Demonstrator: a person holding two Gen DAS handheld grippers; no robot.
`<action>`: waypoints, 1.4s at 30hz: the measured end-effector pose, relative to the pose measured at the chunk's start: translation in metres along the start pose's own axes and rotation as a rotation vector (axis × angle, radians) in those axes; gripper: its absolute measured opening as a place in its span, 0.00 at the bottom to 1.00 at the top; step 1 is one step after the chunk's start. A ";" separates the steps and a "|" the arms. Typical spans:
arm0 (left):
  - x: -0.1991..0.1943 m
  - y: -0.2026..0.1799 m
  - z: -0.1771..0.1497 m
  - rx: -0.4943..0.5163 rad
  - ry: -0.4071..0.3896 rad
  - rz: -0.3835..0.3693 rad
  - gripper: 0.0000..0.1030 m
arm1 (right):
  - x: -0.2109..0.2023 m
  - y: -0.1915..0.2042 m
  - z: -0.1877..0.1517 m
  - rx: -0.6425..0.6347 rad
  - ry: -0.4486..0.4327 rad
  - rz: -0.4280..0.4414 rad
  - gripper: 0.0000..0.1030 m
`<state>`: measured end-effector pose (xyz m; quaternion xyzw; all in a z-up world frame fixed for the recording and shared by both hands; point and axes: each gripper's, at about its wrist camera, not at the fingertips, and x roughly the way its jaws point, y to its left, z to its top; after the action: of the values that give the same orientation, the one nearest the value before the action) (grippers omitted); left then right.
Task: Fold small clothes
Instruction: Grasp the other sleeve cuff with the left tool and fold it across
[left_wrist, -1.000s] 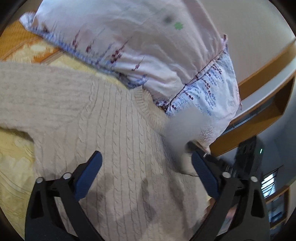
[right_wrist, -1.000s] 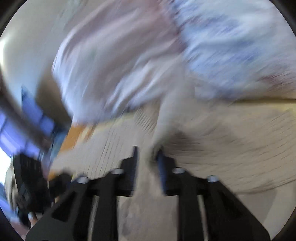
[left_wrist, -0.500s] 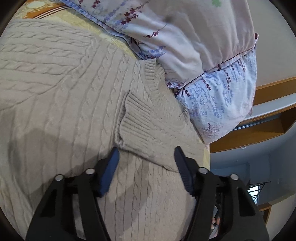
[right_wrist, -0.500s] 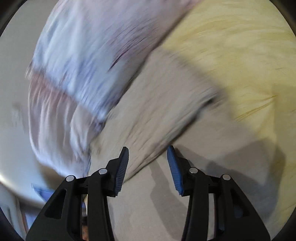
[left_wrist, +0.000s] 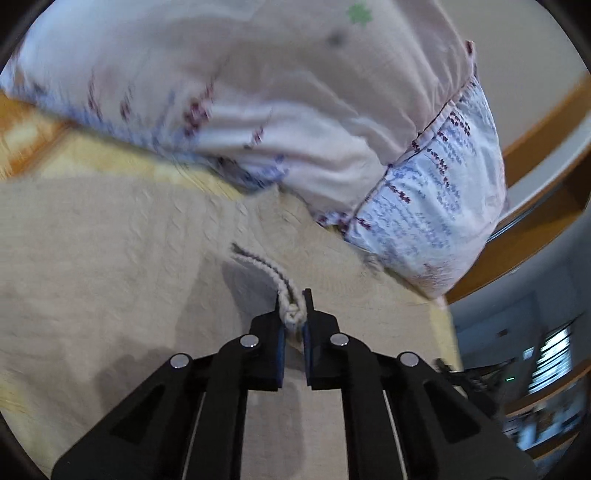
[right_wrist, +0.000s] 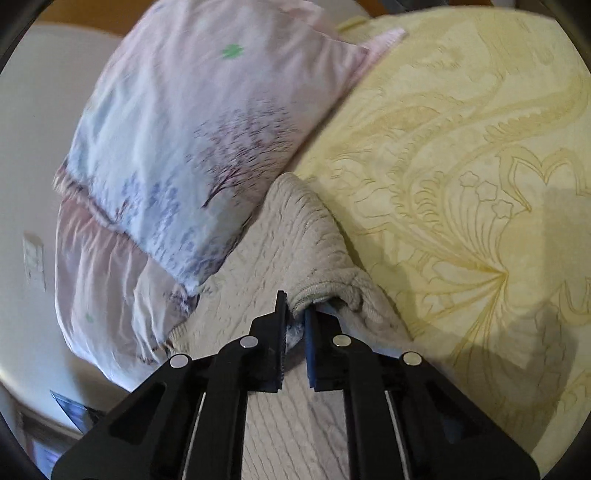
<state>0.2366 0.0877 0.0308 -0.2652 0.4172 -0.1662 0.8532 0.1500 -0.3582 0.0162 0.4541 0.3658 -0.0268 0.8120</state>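
A beige cable-knit sweater (left_wrist: 110, 266) lies spread on a yellow bedspread. In the left wrist view my left gripper (left_wrist: 292, 314) is shut on a ribbed edge of the sweater (left_wrist: 266, 269), which rises in a small ridge to the jaws. In the right wrist view my right gripper (right_wrist: 294, 314) is shut on a bunched fold of the same sweater (right_wrist: 295, 229), lifted slightly above the bedspread (right_wrist: 461, 166).
A pink and blue patterned pillow (left_wrist: 295, 110) lies just beyond the sweater and touches its far edge; it also shows in the right wrist view (right_wrist: 177, 147). A wooden headboard or shelf (left_wrist: 535, 229) and a pale wall stand behind it.
Both grippers were open over the sweater half a second ago. Now each has closed on a pinch of the knit fabric and raised it a little.
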 end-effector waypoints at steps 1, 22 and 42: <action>0.000 0.002 -0.001 0.017 0.007 0.026 0.07 | 0.002 0.003 -0.003 -0.015 0.003 -0.017 0.09; -0.146 0.098 -0.044 -0.128 -0.168 0.124 0.58 | -0.013 0.055 -0.060 -0.353 -0.007 -0.065 0.65; -0.229 0.264 -0.052 -0.709 -0.458 0.227 0.45 | 0.016 0.067 -0.089 -0.441 0.123 0.029 0.76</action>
<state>0.0752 0.3994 -0.0089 -0.5242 0.2749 0.1454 0.7928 0.1360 -0.2464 0.0262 0.2717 0.4051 0.0934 0.8679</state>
